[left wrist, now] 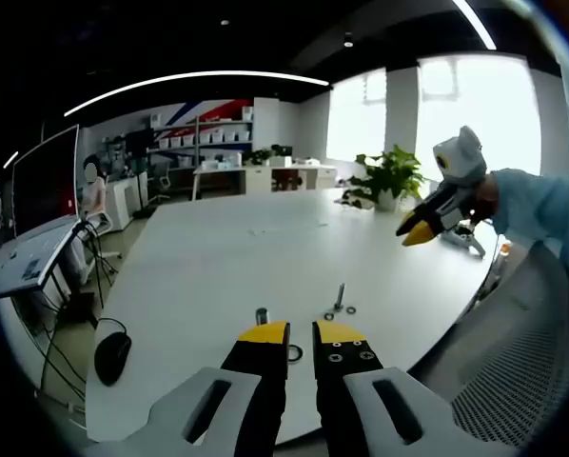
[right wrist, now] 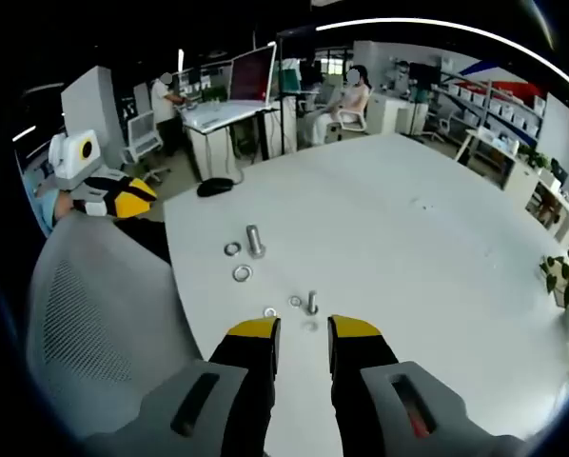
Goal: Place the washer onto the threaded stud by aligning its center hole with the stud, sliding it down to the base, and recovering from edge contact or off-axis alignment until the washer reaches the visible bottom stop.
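You're at the start: no washer picked up yet. Your right tool [right wrist: 304, 333] is spread and empty, hovering just short of the small threaded stud [right wrist: 312, 303], which stands on the white counter [right wrist: 408, 238] with a washer [right wrist: 295, 301] just beside it. Your left tool [left wrist: 301, 335] is spread too, over a larger washer [left wrist: 294, 353]. Next: pinch one washer by its edge. No containers here.

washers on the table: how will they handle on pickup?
The washers lie flat on the smooth white table, so a claw will likely struggle to get under an edge. They look thin, metallic and rigid: probably light and prone to sliding when nudged. On edge, they could roll.
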Demonstrator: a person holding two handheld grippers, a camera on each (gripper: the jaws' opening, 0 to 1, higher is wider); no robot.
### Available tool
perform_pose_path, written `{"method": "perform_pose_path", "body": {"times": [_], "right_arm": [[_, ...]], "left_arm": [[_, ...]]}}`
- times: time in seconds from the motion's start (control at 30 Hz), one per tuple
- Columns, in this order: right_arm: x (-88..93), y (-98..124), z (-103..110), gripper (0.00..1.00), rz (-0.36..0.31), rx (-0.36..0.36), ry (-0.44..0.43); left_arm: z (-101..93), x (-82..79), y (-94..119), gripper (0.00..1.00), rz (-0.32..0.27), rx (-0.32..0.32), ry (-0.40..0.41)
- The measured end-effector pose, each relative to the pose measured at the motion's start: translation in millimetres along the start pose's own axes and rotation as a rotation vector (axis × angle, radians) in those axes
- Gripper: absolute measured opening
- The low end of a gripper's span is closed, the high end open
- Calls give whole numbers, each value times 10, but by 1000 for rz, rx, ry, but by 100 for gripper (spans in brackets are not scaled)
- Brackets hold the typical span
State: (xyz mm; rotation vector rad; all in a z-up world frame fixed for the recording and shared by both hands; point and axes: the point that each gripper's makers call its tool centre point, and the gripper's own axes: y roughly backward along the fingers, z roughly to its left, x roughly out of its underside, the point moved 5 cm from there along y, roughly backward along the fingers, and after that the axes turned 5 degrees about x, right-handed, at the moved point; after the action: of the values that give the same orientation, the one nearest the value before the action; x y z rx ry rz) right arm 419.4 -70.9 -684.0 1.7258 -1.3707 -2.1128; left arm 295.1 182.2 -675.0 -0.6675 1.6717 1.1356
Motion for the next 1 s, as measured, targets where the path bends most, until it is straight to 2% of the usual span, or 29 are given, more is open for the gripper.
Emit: {"method": "perform_pose_path", "body": {"times": [0.1,0.33,0.53,0.7,1.0], "right_arm": [[39,-16,66,22,-19,-2,-11],[117,-93,147,22,-16,-20,-28],[168,-154,206,22,-50,-31,-54],[255,-232,242,22,0,-51,-46],[172,-379,210,22,32,-64,-2]], "left_arm": [[-3,3,1,7,1,1,0],[-8,5,0,7,3,4,-2],[-8,5,2,7,4,4,-2],[-8,2,1,7,3,3,-1],[-4,1,3,7,0,0,1]]}}
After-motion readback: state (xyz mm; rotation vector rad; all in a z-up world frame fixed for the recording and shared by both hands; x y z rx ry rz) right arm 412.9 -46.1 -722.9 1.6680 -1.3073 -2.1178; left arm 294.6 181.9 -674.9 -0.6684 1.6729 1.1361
